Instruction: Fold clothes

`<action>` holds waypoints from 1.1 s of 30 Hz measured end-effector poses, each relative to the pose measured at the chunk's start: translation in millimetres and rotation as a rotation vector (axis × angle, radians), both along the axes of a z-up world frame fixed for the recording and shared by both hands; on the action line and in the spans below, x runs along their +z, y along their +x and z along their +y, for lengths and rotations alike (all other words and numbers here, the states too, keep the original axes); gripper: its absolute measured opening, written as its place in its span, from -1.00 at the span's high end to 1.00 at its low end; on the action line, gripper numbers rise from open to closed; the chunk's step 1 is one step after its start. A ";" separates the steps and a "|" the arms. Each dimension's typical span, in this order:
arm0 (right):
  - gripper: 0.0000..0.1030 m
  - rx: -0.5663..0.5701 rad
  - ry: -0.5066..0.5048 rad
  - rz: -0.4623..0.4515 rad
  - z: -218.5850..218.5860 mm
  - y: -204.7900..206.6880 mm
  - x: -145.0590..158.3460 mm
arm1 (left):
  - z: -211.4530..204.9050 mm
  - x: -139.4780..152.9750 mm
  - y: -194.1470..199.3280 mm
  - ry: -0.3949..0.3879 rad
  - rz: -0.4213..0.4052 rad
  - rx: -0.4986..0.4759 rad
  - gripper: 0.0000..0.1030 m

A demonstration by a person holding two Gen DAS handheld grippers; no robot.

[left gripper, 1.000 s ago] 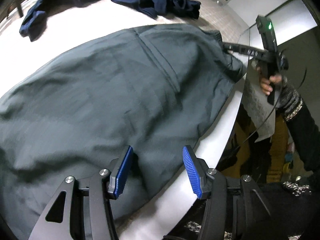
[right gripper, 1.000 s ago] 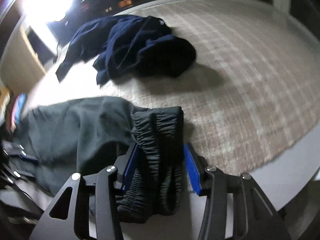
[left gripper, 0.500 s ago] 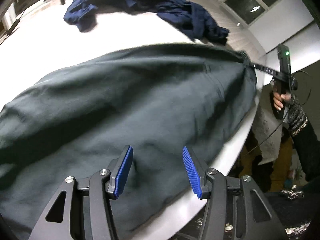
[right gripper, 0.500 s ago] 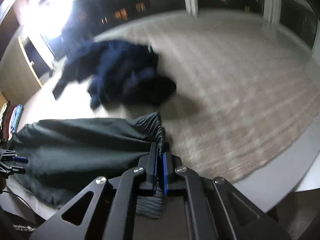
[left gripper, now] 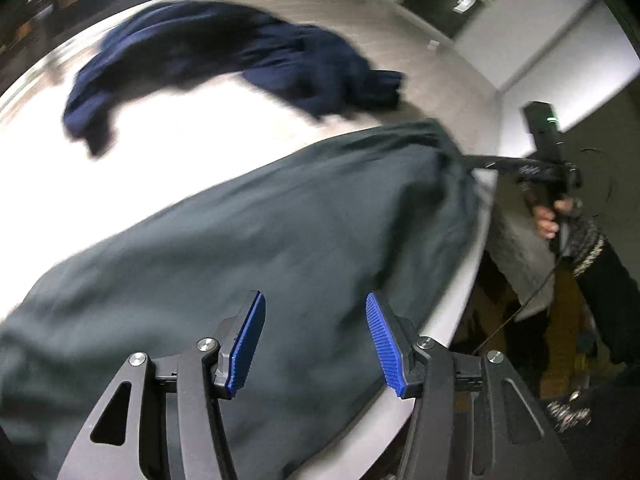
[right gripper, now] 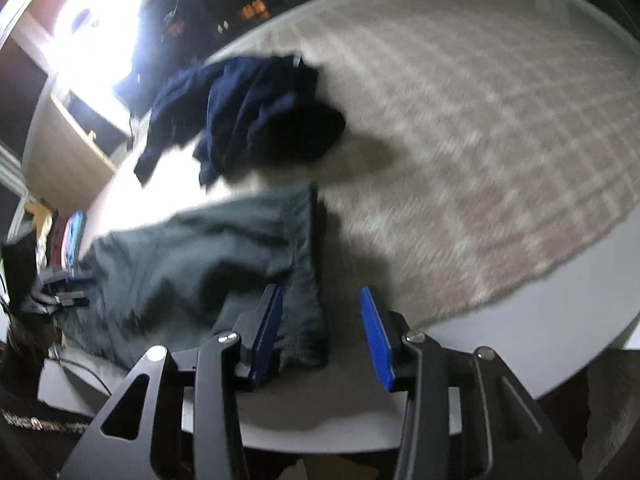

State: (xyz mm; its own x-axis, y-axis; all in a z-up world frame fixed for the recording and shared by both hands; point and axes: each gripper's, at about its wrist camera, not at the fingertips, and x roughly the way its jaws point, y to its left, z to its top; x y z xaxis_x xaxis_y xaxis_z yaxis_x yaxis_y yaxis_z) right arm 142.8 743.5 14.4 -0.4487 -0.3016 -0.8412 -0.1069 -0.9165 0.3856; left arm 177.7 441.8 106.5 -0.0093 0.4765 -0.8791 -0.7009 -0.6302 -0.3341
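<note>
Released from its pinch, the right hand-held gripper [right gripper: 320, 332] is opening beside the grey trousers' [left gripper: 260, 248] waistband on the worktop [right gripper: 560, 340], while the left hand-held gripper [left gripper: 316, 340] hovers spread above them.

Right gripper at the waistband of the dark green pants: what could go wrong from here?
1. The right gripper is opening with the waistband still between its fingers; the gathered end may slump out of line.
2. The dark green pants lie at the table edge and could slide off.
3. The left gripper is open, securing nothing.
</note>
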 end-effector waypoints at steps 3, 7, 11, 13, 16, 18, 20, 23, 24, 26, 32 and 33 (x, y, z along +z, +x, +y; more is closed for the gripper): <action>0.23 0.028 0.014 -0.019 -18.3 0.0 -14.1 | 56.4 5.2 -6.3 0.028 -0.011 -0.073 0.01; 0.50 0.040 0.109 0.028 -38.8 -0.1 -12.7 | 119.6 12.9 -18.9 0.062 -0.062 -0.133 0.00; 0.51 0.064 0.266 0.098 -59.8 6.8 -5.2 | 179.8 18.0 -32.5 0.078 -0.144 -0.154 -0.15; 0.51 0.070 0.375 0.122 -70.9 11.3 -5.0 | 210.6 12.4 -41.6 0.074 -0.188 -0.145 -0.21; 0.51 0.093 0.506 0.176 -85.4 20.6 -2.6 | 248.6 -6.7 -53.7 0.039 -0.279 -0.121 -0.22; 0.51 0.115 0.573 0.193 -94.3 23.2 -5.1 | 259.5 -22.0 -56.5 -0.007 -0.313 -0.105 -0.22; 0.51 0.141 0.633 0.216 -102.9 25.3 -6.8 | 274.8 -37.2 -59.1 -0.080 -0.330 -0.095 -0.24; 0.51 0.177 0.680 0.256 -112.8 26.7 -5.3 | 288.0 -58.2 -55.9 -0.210 -0.303 -0.095 -0.22; 0.51 0.187 0.666 0.261 -113.3 26.8 -4.5 | 290.9 -61.3 -53.7 -0.223 -0.288 -0.108 -0.20; 0.51 0.179 0.623 0.267 -107.2 25.0 -2.9 | 296.6 -57.9 -46.8 -0.225 -0.221 -0.152 -0.11; 0.18 0.062 0.375 0.192 -55.0 24.2 4.5 | 296.3 -56.6 -43.6 -0.213 -0.148 -0.169 0.24; 0.12 0.035 0.315 0.171 -43.2 24.5 4.4 | 294.3 -56.6 -43.9 -0.203 -0.150 -0.167 0.26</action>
